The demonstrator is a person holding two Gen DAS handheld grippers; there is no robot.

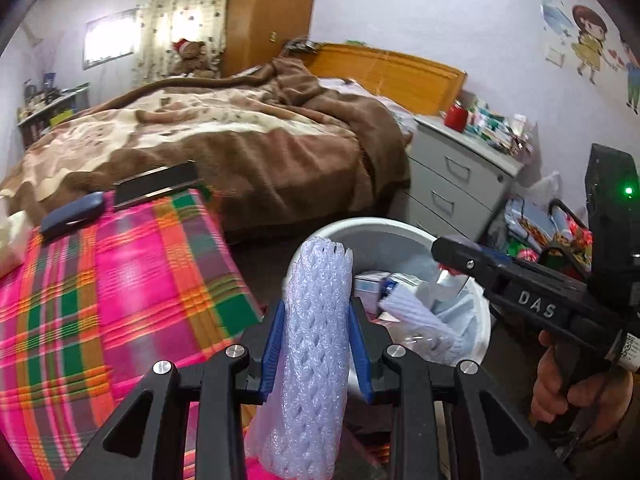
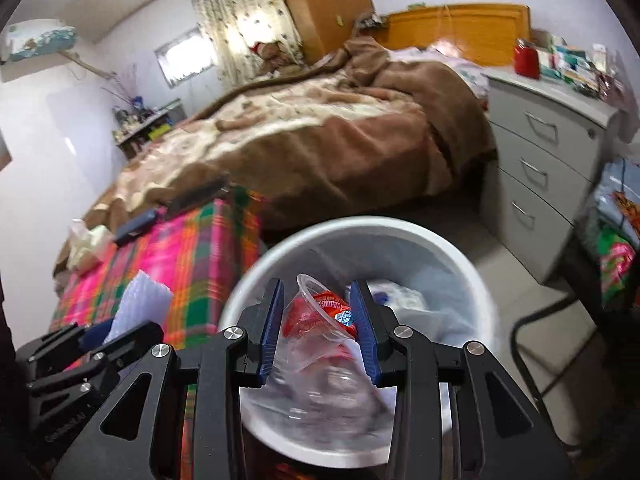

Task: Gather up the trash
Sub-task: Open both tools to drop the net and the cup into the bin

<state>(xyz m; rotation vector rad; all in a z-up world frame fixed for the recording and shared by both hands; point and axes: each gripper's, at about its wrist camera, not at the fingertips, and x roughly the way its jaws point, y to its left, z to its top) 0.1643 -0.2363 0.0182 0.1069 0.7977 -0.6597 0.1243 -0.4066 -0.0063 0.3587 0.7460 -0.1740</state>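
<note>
Here we see the left gripper [image 1: 316,344] clamped on a white foam net sleeve [image 1: 312,344], its blue pads pressing both sides of the tube. The sleeve runs lengthwise between the fingers, its long axis along the way the gripper points, open end forward toward the white trash bin [image 1: 476,320], which sits just beyond it beside the plaid cloth [image 1: 120,280]. Our right gripper [image 2: 318,330] is closed on a crumpled clear plastic cup [image 2: 320,320] with a red label, held over the bin's [image 2: 280,256] mouth. The cup's rim points forward and up-left.
</note>
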